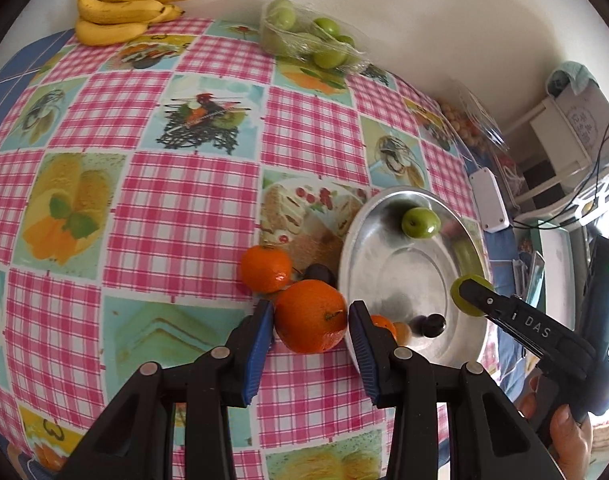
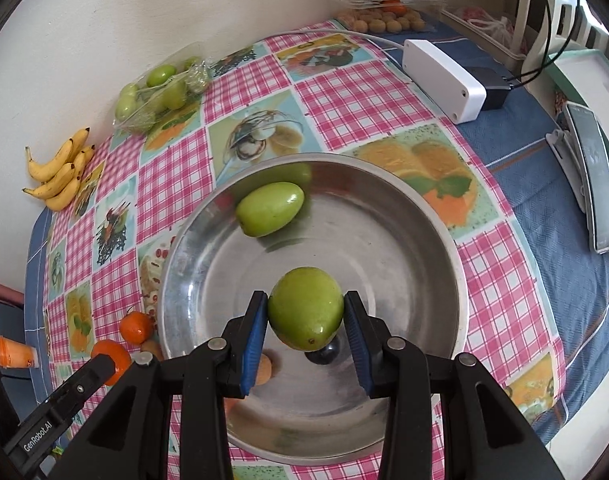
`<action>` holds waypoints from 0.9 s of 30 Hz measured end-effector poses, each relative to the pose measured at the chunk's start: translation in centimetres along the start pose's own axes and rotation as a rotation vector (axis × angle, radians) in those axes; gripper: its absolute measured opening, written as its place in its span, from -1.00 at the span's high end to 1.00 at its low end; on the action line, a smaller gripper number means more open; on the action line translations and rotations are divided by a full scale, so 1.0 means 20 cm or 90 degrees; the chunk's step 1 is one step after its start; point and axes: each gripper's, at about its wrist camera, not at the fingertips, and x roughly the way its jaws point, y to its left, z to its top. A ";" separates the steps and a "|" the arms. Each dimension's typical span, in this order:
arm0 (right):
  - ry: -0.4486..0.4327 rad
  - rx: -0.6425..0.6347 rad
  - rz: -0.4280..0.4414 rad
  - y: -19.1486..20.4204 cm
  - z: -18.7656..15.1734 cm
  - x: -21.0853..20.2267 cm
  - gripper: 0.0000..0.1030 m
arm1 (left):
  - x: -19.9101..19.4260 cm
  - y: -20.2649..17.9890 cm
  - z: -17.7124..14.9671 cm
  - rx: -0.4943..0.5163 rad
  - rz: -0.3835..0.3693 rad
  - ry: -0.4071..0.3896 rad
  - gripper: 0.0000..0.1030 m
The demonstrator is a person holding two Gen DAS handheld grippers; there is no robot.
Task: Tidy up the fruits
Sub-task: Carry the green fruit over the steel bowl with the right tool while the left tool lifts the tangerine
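Loading the steel bowl (image 2: 444,240): right gripper (image 2: 306,330) clamps a green fruit (image 2: 305,308) at frame centre above it; left gripper (image 1: 310,326) pinches an orange (image 1: 310,316) beside the rim (lower centre). Next, I judge: release inside.

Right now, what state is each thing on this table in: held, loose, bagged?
Left tongs: shut on an orange, beside the bowl.
Right tongs: shut on a green fruit, over the bowl.
Bowl: upright, holding one loose green fruit and a dark fruit.
Second orange: loose on the cloth.
Bananas: bunched by the wall.
Bag of green fruits: lying by the wall.
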 end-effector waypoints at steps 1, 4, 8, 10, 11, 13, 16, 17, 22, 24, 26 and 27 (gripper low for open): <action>0.001 0.003 0.000 -0.01 0.00 0.01 0.22 | 0.01 -0.01 0.00 0.003 -0.004 0.000 0.22; 0.003 0.009 -0.003 -0.03 0.00 0.02 0.22 | 0.03 -0.06 0.01 0.018 -0.005 0.000 0.22; 0.011 0.015 -0.003 -0.05 0.00 0.03 0.22 | 0.07 -0.06 0.01 0.016 0.003 0.012 0.22; 0.013 0.017 -0.003 -0.06 0.00 0.04 0.22 | 0.07 -0.04 0.02 0.008 0.003 0.012 0.22; 0.014 0.017 -0.003 -0.06 0.00 0.04 0.22 | 0.06 -0.03 0.02 0.003 0.004 0.011 0.22; 0.014 0.016 -0.002 -0.05 0.00 0.04 0.22 | 0.06 -0.01 0.03 0.000 0.010 0.012 0.22; 0.015 0.010 -0.001 -0.04 0.00 0.04 0.22 | 0.07 0.02 0.02 -0.003 0.015 0.030 0.22; 0.015 0.008 0.000 -0.03 0.00 0.04 0.22 | 0.07 0.02 0.01 -0.005 0.016 0.039 0.22; 0.011 -0.005 0.004 0.00 -0.02 0.01 0.22 | 0.11 0.03 -0.04 0.006 0.029 0.076 0.22; 0.007 -0.009 0.004 0.01 -0.03 0.00 0.22 | 0.11 0.03 -0.06 0.013 0.037 0.084 0.22; 0.005 -0.016 0.008 0.02 -0.04 -0.02 0.22 | 0.12 0.02 -0.06 0.020 0.041 0.092 0.22; 0.005 -0.018 0.010 0.03 -0.05 -0.03 0.22 | 0.12 0.02 -0.07 0.024 0.044 0.096 0.22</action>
